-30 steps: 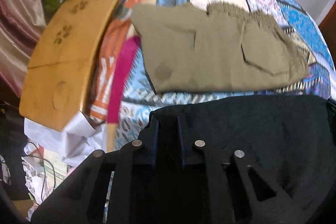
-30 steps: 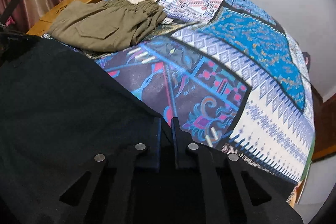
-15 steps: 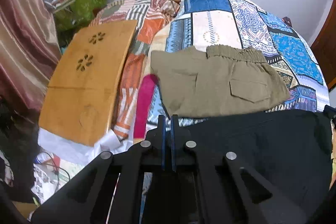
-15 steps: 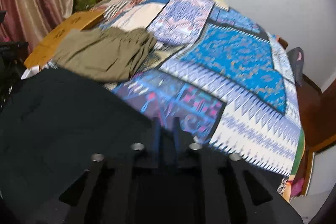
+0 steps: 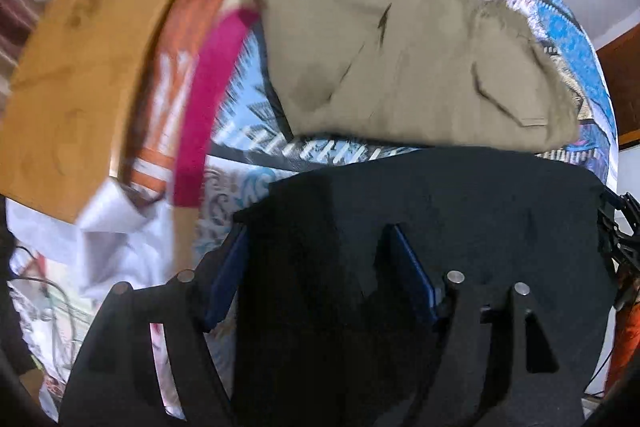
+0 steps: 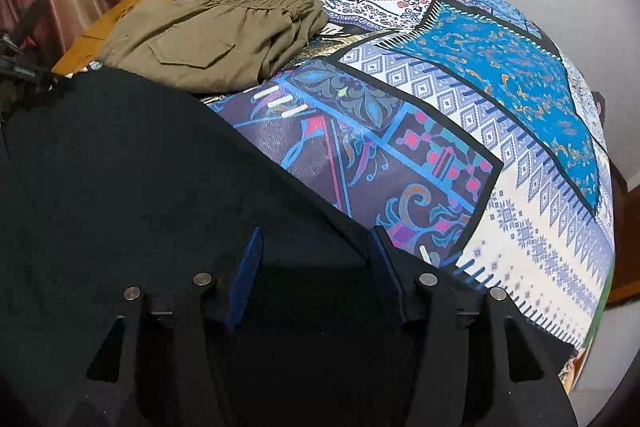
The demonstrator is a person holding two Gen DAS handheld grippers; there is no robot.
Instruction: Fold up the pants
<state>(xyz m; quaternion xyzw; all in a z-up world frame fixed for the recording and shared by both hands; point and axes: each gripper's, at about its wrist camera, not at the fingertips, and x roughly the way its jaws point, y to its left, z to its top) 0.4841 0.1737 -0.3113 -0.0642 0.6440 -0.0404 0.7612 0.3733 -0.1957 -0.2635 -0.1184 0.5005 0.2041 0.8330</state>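
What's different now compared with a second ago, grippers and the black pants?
Both grippers were pinched shut on the black pants; now the left gripper and right gripper have let go, jaws apart and opening, with the dark cloth lying slack between the fingers. The left wrist view tipped up and swung back down close over the bed. The folded khaki pants, wooden board and patchwork bedcover stayed put.

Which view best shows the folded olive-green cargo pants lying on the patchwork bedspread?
The right wrist view: the folded olive-green cargo pants appear sharp, with elastic waistband and flap pocket clear. The left wrist view shows them larger but motion-blurred.
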